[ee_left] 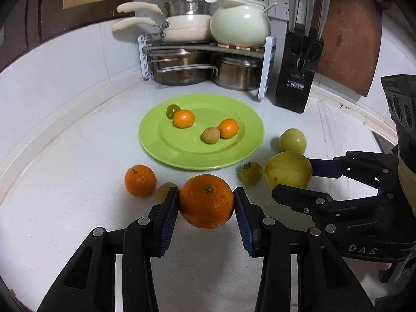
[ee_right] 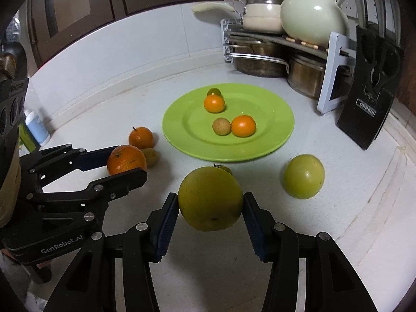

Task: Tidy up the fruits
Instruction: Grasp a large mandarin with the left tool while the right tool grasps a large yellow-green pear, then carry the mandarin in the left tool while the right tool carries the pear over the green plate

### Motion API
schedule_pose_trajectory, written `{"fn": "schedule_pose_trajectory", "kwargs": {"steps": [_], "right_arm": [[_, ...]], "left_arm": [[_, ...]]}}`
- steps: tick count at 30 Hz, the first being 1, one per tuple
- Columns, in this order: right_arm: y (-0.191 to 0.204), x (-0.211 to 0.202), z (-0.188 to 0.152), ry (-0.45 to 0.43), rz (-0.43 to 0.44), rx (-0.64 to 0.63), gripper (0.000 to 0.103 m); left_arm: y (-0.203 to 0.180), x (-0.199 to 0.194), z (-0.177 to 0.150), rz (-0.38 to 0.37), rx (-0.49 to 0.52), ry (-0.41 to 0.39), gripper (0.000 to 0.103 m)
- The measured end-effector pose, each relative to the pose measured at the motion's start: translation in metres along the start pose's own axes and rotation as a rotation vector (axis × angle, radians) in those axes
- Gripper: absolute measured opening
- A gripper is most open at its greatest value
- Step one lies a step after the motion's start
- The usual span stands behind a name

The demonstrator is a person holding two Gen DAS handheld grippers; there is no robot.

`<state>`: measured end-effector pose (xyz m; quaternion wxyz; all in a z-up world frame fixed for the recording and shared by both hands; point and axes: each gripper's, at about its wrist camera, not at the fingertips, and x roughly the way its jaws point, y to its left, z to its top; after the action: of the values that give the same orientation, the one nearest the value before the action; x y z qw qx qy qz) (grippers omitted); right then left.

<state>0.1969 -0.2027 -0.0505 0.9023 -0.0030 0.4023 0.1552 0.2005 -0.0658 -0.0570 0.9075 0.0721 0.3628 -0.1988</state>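
My left gripper is shut on a large orange, held just in front of the green plate. My right gripper is shut on a big yellow-green fruit; it also shows in the left wrist view. The plate holds two small oranges, a tan longan and a small green tomato. On the counter lie a small orange, a half-hidden yellowish fruit, a green tomato and a green round fruit.
A rack of pots and pans stands behind the plate at the back wall. A black knife block and a wooden cutting board stand at the back right. A small white bottle stands at the far left.
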Motion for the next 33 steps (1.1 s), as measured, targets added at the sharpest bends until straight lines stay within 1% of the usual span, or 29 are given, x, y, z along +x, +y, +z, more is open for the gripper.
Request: {"fn": "schedule_pose_trajectory", "kwargs": {"steps": [6, 19, 25, 29, 33], "right_arm": [[0.001, -0.013, 0.009, -0.030, -0.008, 0.001, 0.051], [-0.004, -0.030, 0.040, -0.098, -0.032, -0.010, 0.051], [-0.012, -0.025, 0.065, -0.120, -0.044, 0.003, 0.051], [-0.019, -0.016, 0.082, -0.125, -0.046, 0.015, 0.051], [-0.029, -0.005, 0.098, -0.128, -0.052, 0.032, 0.051]], "left_arm": [[-0.003, -0.015, 0.009, 0.011, 0.010, -0.033, 0.042], [-0.005, -0.026, 0.037, 0.024, 0.020, -0.084, 0.042], [0.000, -0.023, 0.056, 0.032, 0.018, -0.101, 0.042], [0.008, -0.015, 0.069, 0.029, 0.004, -0.102, 0.042], [0.015, -0.006, 0.082, 0.043, -0.005, -0.104, 0.042]]}}
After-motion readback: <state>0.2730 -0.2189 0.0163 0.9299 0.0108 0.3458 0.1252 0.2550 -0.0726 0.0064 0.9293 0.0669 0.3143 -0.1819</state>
